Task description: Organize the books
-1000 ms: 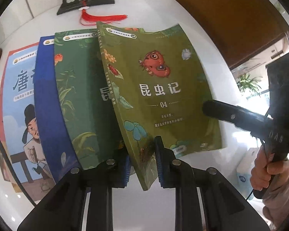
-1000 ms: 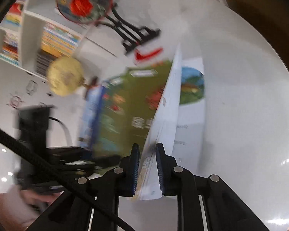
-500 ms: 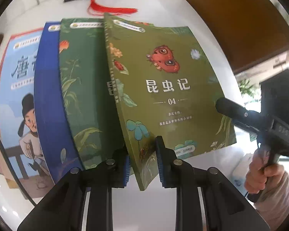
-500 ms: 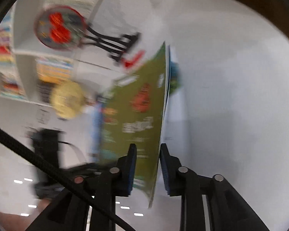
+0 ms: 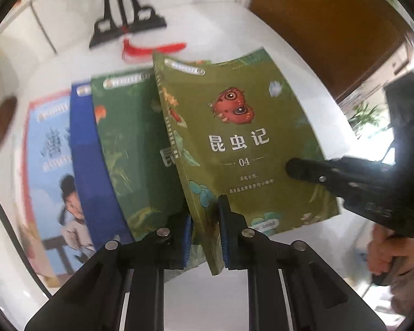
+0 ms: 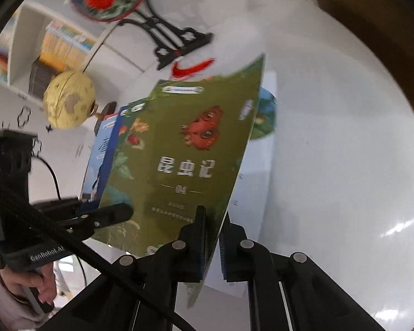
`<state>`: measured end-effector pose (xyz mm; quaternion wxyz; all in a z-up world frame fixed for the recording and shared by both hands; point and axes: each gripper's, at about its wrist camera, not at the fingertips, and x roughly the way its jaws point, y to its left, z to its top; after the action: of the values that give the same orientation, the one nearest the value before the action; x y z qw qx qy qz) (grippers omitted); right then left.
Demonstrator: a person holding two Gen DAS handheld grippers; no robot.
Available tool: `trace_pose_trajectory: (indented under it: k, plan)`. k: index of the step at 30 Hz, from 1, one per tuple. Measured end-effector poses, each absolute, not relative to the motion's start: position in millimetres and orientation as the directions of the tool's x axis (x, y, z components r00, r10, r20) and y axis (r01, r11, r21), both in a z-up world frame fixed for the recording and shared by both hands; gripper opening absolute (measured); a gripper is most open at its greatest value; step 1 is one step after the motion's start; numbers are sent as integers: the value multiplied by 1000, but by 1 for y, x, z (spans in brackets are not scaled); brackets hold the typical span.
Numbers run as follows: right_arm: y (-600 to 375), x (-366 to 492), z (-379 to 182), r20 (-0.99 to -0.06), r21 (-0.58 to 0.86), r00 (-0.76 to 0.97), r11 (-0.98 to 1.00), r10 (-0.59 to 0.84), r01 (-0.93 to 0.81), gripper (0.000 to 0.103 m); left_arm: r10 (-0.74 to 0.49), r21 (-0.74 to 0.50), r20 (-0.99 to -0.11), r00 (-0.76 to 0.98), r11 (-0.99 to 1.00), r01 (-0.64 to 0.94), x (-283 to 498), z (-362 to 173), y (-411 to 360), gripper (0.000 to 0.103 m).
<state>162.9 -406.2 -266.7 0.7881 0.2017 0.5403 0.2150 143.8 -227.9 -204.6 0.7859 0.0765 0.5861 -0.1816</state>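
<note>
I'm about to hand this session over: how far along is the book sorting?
Done: three books lie overlapped on the white table. In hand: the olive insect book, its spine clamped by the left gripper and its cover's open edge by the right gripper. Left: setting it down with the others.

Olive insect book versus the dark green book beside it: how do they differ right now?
The olive book is lifted and tilted, pinched at two edges by the left tongs and right tongs; the dark green book lies flat, ungripped. Olive overlaps the dark green one's right side. Both have leafy covers.
</note>
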Motion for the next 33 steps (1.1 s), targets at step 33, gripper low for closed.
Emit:
trace_pose_trajectory:
  k: [33]
  plan:
    - [-181,124,-167,-667,544,344,747,661,-382,8,-306,-263,-855,418,952,159,92,-143,26,13]
